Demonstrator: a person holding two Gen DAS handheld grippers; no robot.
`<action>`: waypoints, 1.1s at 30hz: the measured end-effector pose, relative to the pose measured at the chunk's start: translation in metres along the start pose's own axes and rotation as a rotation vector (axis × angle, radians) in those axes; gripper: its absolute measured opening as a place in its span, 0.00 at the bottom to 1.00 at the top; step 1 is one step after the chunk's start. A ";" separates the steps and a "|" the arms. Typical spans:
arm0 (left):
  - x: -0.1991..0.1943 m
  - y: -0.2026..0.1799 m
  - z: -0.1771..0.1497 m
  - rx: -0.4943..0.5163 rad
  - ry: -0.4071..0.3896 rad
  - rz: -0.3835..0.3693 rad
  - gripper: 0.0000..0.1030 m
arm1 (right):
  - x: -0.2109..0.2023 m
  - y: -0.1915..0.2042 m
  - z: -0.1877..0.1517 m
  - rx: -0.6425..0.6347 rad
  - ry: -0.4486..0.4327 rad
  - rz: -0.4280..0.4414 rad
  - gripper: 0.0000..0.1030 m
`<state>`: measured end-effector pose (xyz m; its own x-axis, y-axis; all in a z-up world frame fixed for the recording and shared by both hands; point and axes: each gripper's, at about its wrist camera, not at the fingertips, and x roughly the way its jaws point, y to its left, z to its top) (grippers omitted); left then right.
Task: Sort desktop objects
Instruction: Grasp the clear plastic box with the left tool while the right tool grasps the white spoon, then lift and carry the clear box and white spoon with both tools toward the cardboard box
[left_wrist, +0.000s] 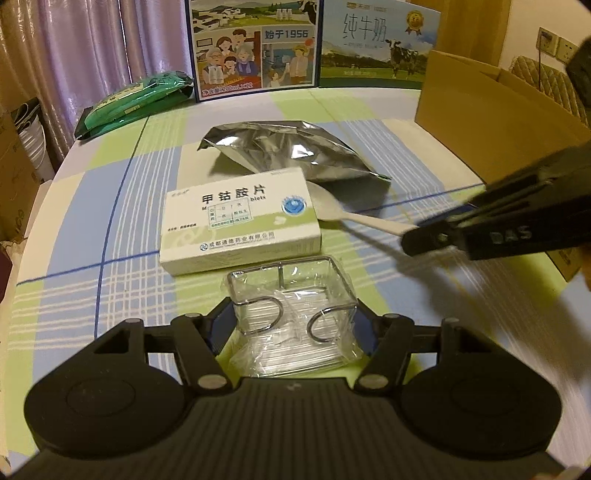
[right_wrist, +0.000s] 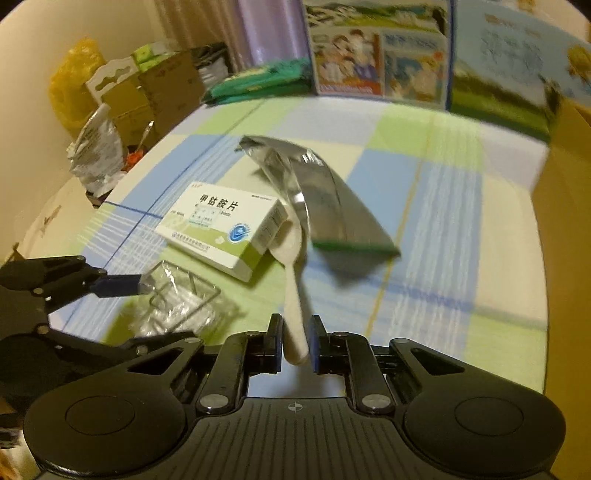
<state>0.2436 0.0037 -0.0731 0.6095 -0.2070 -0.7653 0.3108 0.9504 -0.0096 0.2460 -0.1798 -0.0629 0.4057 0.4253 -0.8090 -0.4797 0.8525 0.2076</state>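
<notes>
Between my right gripper's (right_wrist: 297, 341) fingers sits the end of the white spoon's (right_wrist: 293, 295) handle, pinched only at its tip, with the bowl tucked between the medicine box (right_wrist: 225, 229) and the silver foil bag (right_wrist: 325, 206). If I lift carelessly, I expect the spoon to pivot or slip out, or to drag the bag. My left gripper (left_wrist: 293, 325) straddles the clear wrapped holder (left_wrist: 291, 306); whether its fingers are pressing I cannot tell. That slick wrap could let it slide free. Both lie on the checked cloth (left_wrist: 110, 229), near the cardboard box (left_wrist: 491, 122).
</notes>
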 end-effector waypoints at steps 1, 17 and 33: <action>-0.002 -0.001 -0.002 0.000 0.002 -0.005 0.59 | -0.006 0.000 -0.006 0.020 0.008 0.000 0.11; -0.047 -0.022 -0.048 0.013 -0.015 -0.025 0.60 | -0.045 0.006 -0.066 0.028 0.006 -0.021 0.36; -0.033 -0.020 -0.044 0.012 -0.035 0.006 0.77 | -0.004 0.005 -0.036 -0.071 -0.039 -0.058 0.52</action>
<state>0.1846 0.0018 -0.0760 0.6361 -0.2095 -0.7426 0.3156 0.9489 0.0026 0.2143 -0.1874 -0.0785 0.4638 0.3888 -0.7961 -0.5083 0.8527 0.1204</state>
